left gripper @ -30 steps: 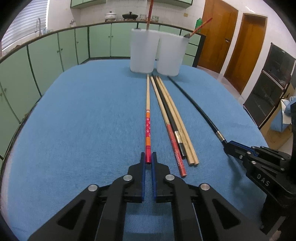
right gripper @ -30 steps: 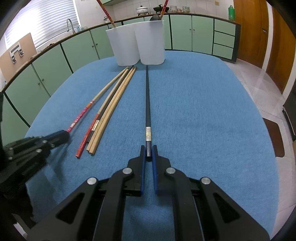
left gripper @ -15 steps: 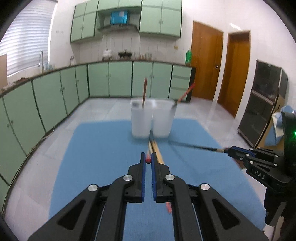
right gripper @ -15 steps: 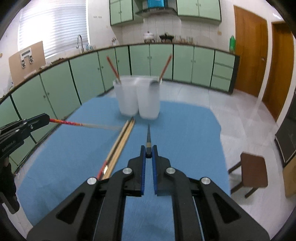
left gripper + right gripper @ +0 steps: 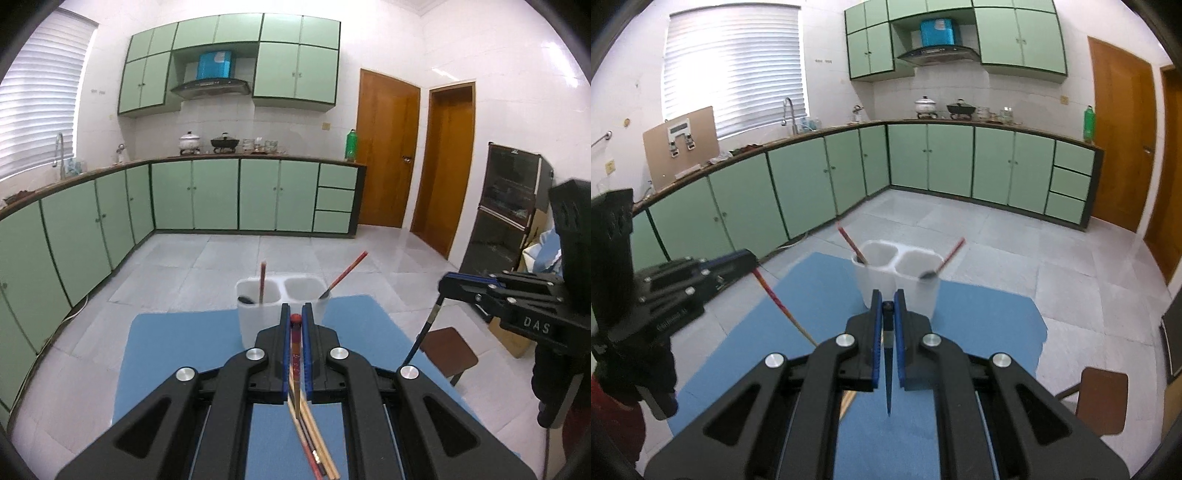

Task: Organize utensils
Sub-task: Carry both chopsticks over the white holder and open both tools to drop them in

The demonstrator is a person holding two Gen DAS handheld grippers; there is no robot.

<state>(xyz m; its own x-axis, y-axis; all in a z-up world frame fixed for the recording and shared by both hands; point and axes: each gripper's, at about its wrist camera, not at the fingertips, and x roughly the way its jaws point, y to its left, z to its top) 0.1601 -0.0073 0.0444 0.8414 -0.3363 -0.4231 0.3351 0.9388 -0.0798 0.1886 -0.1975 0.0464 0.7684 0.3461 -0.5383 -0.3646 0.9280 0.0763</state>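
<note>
My left gripper (image 5: 295,320) is shut on a red-ended wooden chopstick (image 5: 295,363) that hangs point down, high above the blue table (image 5: 177,354). My right gripper (image 5: 888,306) is shut on a black chopstick (image 5: 888,373), also hanging point down. A white two-compartment holder (image 5: 258,299) stands at the table's far end, with a red chopstick and a spoon-like utensil in each cup; it also shows in the right wrist view (image 5: 882,266). Several chopsticks (image 5: 317,450) lie on the table below the left gripper.
A brown stool (image 5: 1099,398) stands on the floor right of the table. Green cabinets (image 5: 207,195) line the far wall and the left wall. A dark shelf unit (image 5: 506,206) stands at the right.
Both grippers have risen high above the table with their chopsticks, which went from lying flat to hanging point down. The holder now appears lower and farther.
</note>
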